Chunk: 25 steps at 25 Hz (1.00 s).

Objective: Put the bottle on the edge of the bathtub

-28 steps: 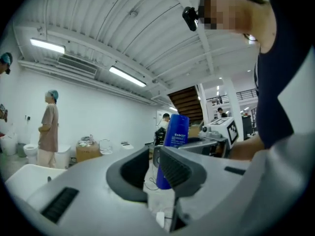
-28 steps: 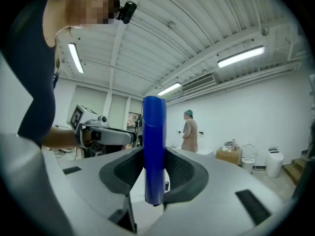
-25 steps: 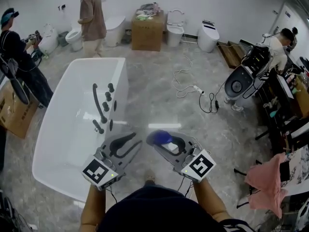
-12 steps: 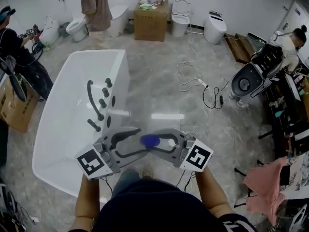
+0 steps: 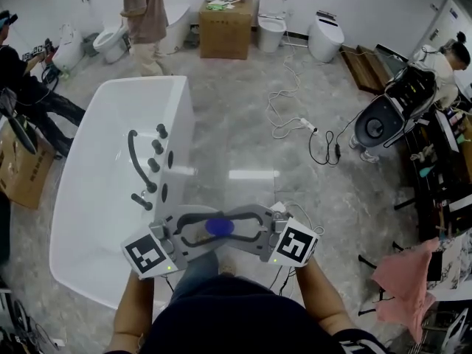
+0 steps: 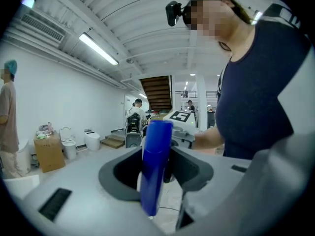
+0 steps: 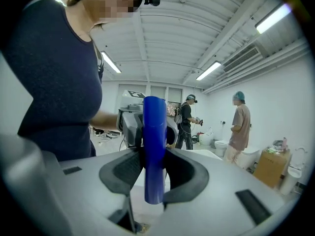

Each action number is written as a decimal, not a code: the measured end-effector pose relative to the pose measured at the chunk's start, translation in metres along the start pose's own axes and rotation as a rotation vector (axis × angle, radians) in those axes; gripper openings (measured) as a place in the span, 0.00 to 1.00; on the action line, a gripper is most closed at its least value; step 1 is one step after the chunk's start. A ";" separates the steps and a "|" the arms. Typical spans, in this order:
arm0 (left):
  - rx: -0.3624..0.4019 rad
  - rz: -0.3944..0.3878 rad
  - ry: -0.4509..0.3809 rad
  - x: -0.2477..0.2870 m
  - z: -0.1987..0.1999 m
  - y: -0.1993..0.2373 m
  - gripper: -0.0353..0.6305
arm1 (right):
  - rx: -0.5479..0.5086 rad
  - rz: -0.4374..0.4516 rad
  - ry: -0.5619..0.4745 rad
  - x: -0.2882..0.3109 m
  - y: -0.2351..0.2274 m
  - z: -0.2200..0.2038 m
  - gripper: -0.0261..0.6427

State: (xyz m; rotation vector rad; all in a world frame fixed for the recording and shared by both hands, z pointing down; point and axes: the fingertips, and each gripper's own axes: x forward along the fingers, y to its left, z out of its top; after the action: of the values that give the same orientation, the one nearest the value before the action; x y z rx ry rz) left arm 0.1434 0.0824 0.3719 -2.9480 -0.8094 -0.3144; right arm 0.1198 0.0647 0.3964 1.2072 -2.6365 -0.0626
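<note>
The blue bottle (image 5: 219,227) hangs between my two grippers, which face each other just above the floor, right of the white bathtub (image 5: 184,102). My right gripper (image 5: 230,227) is shut on the blue bottle (image 7: 154,146), which stands upright between its pads. My left gripper (image 5: 209,228) reaches in from the other side. In the left gripper view the bottle (image 6: 155,166) stands between its jaws, which are closing, with a little gap still showing on one side. The tub's near rim lies to the left of both grippers.
A black faucet set (image 5: 147,164) with a hose sits on the tub's right rim. Cables (image 5: 295,127) trail over the floor ahead. Toilets (image 5: 325,35) and a cardboard box (image 5: 226,29) line the far wall. A person (image 5: 144,13) stands beyond the tub. A machine (image 5: 391,113) stands at right.
The two grippers came together. The right one carried the bottle leftward into the left gripper's jaws, which now stand around it.
</note>
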 end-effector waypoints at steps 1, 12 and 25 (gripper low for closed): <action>-0.003 0.001 0.004 -0.002 -0.003 0.007 0.32 | 0.006 -0.001 0.008 0.005 -0.006 -0.002 0.26; 0.048 0.034 -0.021 -0.047 -0.013 0.106 0.29 | 0.064 -0.032 -0.006 0.081 -0.086 0.003 0.27; 0.017 0.043 -0.077 -0.084 -0.008 0.197 0.29 | 0.114 -0.266 -0.024 0.125 -0.166 0.016 0.29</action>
State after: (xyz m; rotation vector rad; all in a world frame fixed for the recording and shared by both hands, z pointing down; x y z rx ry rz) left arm 0.1723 -0.1295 0.3597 -2.9728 -0.7512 -0.1918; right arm 0.1600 -0.1393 0.3828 1.5988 -2.5121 0.0265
